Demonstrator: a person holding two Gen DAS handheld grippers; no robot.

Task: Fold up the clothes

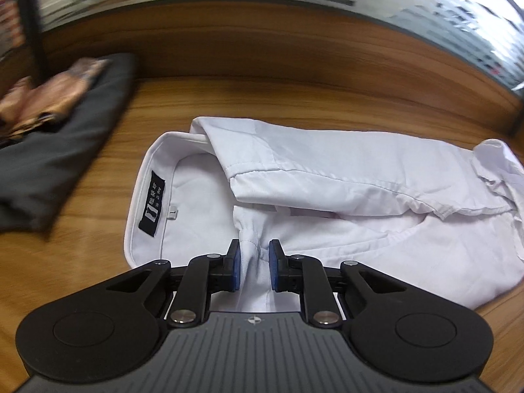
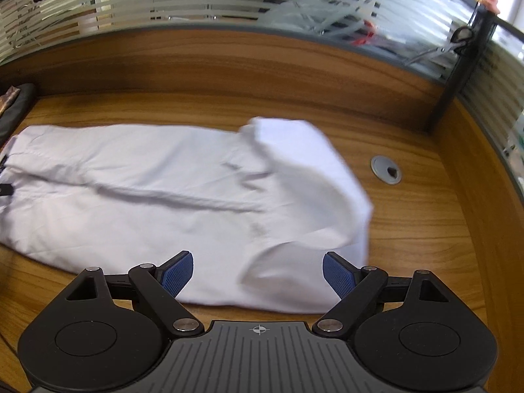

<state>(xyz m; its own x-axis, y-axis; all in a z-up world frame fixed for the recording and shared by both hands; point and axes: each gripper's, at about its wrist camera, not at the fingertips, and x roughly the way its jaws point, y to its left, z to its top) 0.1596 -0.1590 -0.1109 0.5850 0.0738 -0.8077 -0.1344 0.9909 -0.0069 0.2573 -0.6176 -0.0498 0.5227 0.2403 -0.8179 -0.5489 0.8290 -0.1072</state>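
Observation:
A white shirt (image 1: 344, 177) lies partly folded on the wooden desk (image 1: 262, 98), collar with a black label (image 1: 154, 201) at the left. My left gripper (image 1: 254, 255) is shut on a bunch of the shirt's fabric near the collar. In the right wrist view the same shirt (image 2: 163, 196) stretches across the desk with its right end folded over. My right gripper (image 2: 258, 273) is open and empty, just above the shirt's near edge.
A dark grey garment (image 1: 65, 144) with a brown patterned cloth (image 1: 49, 98) on it lies at the left. A grey cable grommet (image 2: 385, 169) sits in the desk at the right. A wooden partition with frosted glass (image 2: 229, 6) bounds the back and right.

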